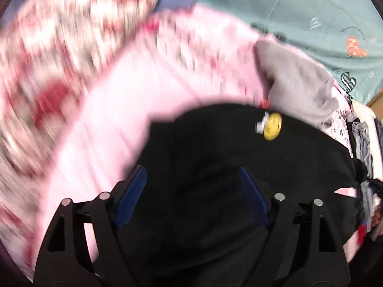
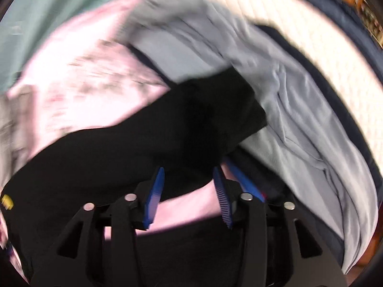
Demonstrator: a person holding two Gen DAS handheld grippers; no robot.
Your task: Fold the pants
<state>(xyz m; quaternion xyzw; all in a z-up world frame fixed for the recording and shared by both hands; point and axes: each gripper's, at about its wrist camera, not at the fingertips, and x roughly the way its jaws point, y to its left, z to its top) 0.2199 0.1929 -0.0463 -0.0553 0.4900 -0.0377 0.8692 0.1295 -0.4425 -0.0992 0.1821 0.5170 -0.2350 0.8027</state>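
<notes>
Black cloth fills the lower middle of both wrist views: these are the pants (image 1: 215,148), lying spread over a pale pink garment (image 1: 100,143) on a bed. In the left wrist view, going from the left edge, a red and white patterned fabric (image 1: 59,47) runs blurred up the side, then comes the pink garment curving round the upper edge of the pants. The left gripper (image 1: 192,177) hangs over the black cloth with its blue pads (image 1: 131,198) set wide apart and nothing pinched between them. Further right a small yellow badge (image 1: 273,126) sits on the pants near their upper edge, a grey garment (image 1: 294,76) lies just above it, and a teal printed sheet (image 1: 299,12) covers the far right corner. In the right wrist view, teal sheet shows at the far left, then the pink garment, then the pants, which cross the middle and end in a folded corner. The right gripper (image 2: 190,172) is parted, its blue pads (image 2: 153,198) apart, with the lower edge of the pants lying between them, unpinched, and pink cloth beyond. To the right a light blue garment (image 2: 299,119) lies crumpled beside the pants, with a white quilted cover (image 2: 335,59) past it.
</notes>
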